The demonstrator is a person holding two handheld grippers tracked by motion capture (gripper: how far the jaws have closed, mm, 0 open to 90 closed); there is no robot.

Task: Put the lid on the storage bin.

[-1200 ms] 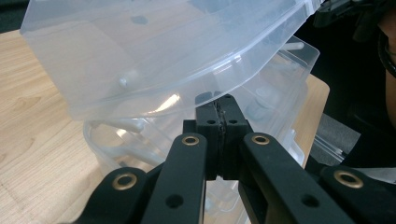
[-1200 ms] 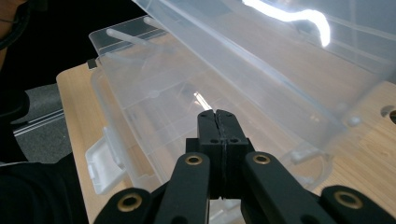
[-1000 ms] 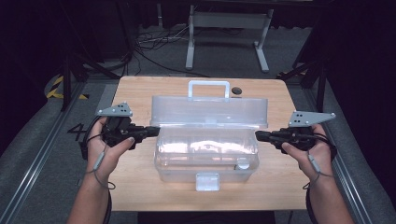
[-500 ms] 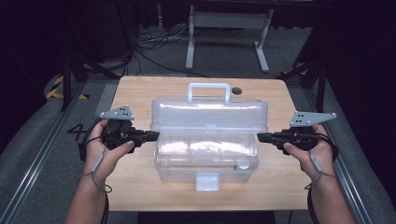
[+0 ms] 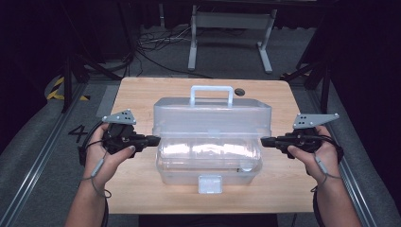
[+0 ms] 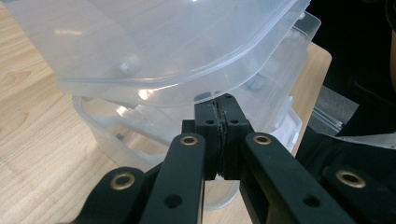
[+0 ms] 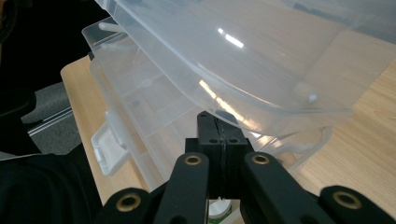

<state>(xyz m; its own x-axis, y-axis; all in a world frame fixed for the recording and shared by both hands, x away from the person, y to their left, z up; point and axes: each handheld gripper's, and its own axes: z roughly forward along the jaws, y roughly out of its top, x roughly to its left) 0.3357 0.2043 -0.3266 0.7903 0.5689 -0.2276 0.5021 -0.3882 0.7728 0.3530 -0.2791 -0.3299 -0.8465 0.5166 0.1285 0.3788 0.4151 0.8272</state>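
A clear plastic storage box [image 5: 210,161] is set on the middle of the wooden table [image 5: 142,92], its white latch [image 5: 210,184] facing the near edge and its lid [image 5: 212,118] raised partway and tilted back toward the far edge, with the white handle [image 5: 211,92] on top. The lid is being propped from both ends: the left gripper [image 5: 153,139] is placed under the lid's left end and the right gripper [image 5: 265,141] under its right end. In each gripper view the jaws are seen pressed together with nothing between them, so the lid [image 6: 154,46] is not clamped but only rested on the closed tips, as is also seen from the other side, where the lid [image 7: 261,56] lies over the tips and the open base [image 7: 140,116] lies below. Because nothing is gripped, the smooth, curved rim could slide off a tip if one hand were lifted faster than the other, and the lid would be dropped shut onto the base. Uneven lifting could also twist the lid on its hinge, and a forward push rather than an upward one could shove the light box toward the far edge of the table. What lies inside the base cannot be made out clearly through the plastic.
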